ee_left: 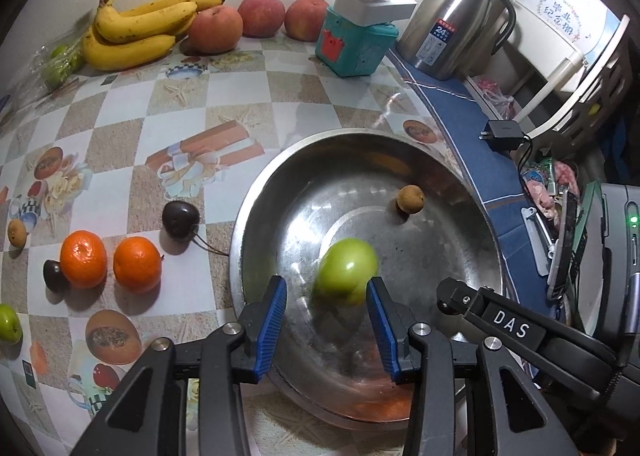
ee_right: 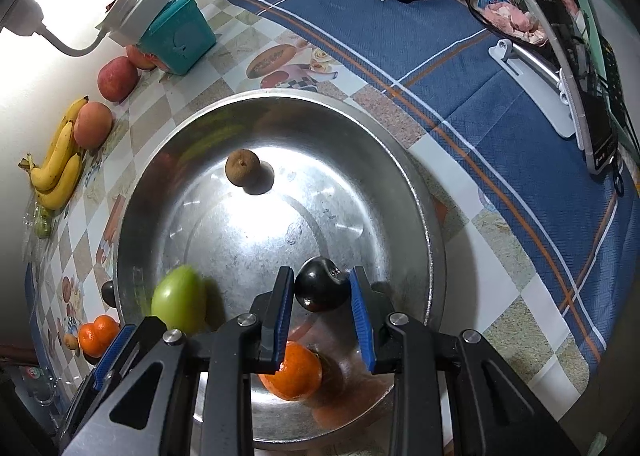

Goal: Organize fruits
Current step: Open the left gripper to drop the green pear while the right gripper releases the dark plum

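Bowl (ee_right: 404, 179) holds mandarin (ee_right: 294, 374) | right tool (ee_right: 322, 310) grips plum (ee_right: 320, 288) | left tool (ee_left: 326, 320) released

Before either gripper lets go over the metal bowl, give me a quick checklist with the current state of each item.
1. Right gripper shut on the dark plum: ok.
2. Plum above the metal bowl: ok.
3. Left gripper gripping the green fruit: cannot tell; the fruit is blurred and only one pad seems near it.
4. Green fruit over the bowl: ok.
5. Free room in the bowl: ok; only a small brown fruit and a tangerine inside.
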A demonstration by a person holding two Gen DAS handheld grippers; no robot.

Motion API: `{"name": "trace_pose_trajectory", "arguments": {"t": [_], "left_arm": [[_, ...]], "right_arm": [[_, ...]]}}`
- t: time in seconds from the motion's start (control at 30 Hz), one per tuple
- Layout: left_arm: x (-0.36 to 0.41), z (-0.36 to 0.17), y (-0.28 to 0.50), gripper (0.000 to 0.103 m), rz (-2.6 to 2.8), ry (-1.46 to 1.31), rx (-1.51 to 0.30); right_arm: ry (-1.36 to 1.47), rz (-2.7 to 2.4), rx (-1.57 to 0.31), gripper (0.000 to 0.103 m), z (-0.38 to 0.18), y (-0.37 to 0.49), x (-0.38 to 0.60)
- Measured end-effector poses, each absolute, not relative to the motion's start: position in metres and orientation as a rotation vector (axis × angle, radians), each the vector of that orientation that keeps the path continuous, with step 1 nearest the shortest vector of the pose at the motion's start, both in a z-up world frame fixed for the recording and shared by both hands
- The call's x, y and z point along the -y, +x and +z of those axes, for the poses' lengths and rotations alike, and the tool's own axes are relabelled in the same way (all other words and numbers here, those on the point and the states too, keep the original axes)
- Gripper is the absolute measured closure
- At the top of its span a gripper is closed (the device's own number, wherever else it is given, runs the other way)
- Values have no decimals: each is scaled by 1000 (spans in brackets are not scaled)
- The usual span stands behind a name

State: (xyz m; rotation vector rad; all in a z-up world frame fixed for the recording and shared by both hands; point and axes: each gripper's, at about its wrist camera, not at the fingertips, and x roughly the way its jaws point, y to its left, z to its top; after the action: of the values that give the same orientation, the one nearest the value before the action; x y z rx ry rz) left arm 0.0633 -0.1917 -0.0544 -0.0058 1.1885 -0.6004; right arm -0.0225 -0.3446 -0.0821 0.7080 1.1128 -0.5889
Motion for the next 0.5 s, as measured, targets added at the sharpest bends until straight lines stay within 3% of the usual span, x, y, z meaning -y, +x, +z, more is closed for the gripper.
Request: {"name": "trace_pose_trajectory", "arguments": {"t": [0.3, 0.5], "left_arm": [[181, -45, 70, 56, -570, -38, -1190], [164, -33, 76, 45, -510, -72, -1182]], "right_arm": [[701, -575, -1058, 62, -68, -22, 344], [670, -555, -1050, 61, -62, -17, 337]]}}
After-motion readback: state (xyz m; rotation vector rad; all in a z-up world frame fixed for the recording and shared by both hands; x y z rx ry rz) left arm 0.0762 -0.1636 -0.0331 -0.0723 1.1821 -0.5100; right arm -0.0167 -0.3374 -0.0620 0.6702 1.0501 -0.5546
